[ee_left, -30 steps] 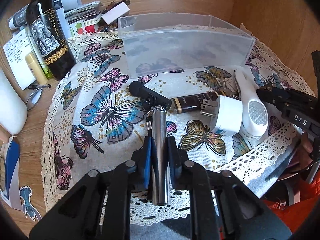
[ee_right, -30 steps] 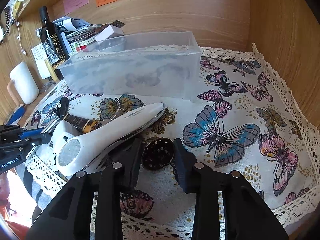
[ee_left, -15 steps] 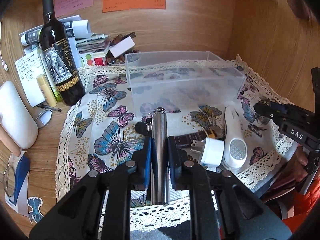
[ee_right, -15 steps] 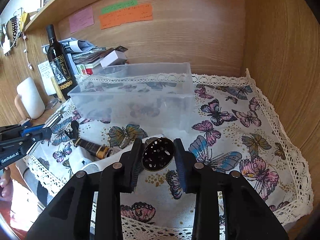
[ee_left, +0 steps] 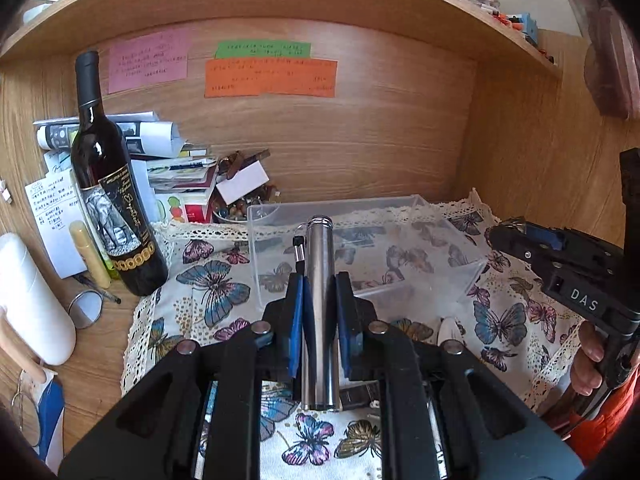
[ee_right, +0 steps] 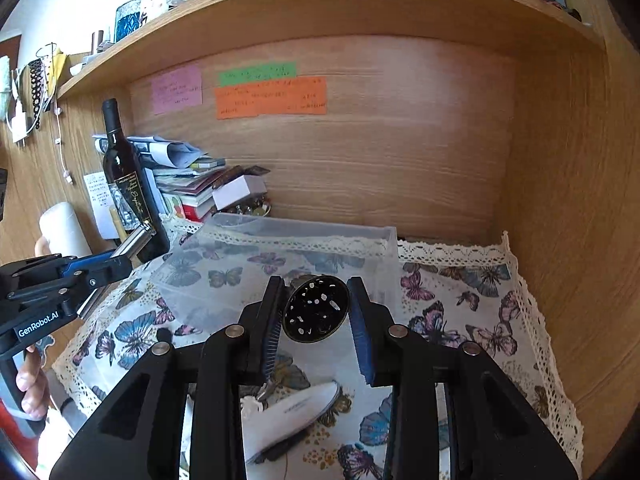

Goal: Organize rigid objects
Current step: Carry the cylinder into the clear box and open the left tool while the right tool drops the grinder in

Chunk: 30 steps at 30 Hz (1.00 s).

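My left gripper (ee_left: 319, 280) is shut on a silver metal cylinder (ee_left: 319, 300) and holds it up in front of the clear plastic bin (ee_left: 400, 248). My right gripper (ee_right: 316, 292) is shut on a round black perforated disc (ee_right: 316, 314), held above the cloth near the bin (ee_right: 280, 264). A white handheld device (ee_right: 288, 412) lies on the butterfly cloth (ee_right: 460, 320) below the right gripper. The right gripper also shows in the left wrist view (ee_left: 500, 236), and the left gripper in the right wrist view (ee_right: 128, 256).
A wine bottle (ee_left: 112, 200) stands at the left beside stacked papers and books (ee_left: 180, 168). A white cylinder (ee_left: 28, 300) and a small mirror (ee_left: 85, 309) are at far left. Wooden walls close in at the back and right, with a shelf above.
Both grippers have risen off the cloth with their objects and now sit higher, level with the bin's rim. The plug and dark items on the cloth have dropped out of the left view.
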Tool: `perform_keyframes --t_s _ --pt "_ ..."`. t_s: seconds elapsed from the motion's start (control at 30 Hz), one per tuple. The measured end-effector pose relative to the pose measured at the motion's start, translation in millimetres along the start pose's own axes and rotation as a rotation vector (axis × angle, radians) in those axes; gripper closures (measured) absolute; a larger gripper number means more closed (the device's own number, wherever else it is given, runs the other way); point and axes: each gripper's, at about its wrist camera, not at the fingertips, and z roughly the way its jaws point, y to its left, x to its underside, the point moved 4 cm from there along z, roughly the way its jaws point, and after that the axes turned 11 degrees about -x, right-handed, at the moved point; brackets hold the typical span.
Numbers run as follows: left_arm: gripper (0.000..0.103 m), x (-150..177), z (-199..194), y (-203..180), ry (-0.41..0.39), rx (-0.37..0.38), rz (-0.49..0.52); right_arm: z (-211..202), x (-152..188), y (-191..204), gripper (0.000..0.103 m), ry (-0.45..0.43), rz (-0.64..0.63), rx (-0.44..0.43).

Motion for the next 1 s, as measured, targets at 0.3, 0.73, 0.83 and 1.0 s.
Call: perform_keyframes --t_s 0.3,0.73,0.83,1.0 --pt "0.088 -32 46 5 0.091 0.072 -0.052 39 -26 -23 0.074 0.056 0.006 0.003" --pt "0.088 -22 136 -9 0.311 0.069 -0.041 110 -10 -45 0.074 0.244 0.018 0.001" --pt "0.088 -17 145 -14 0.33 0.06 -0.018 122 -5 -48 0.074 0.277 0.024 0.002" --pt "0.088 -13 153 -26 0.337 0.044 0.031 133 0 -46 0.074 0.31 0.012 -0.004"
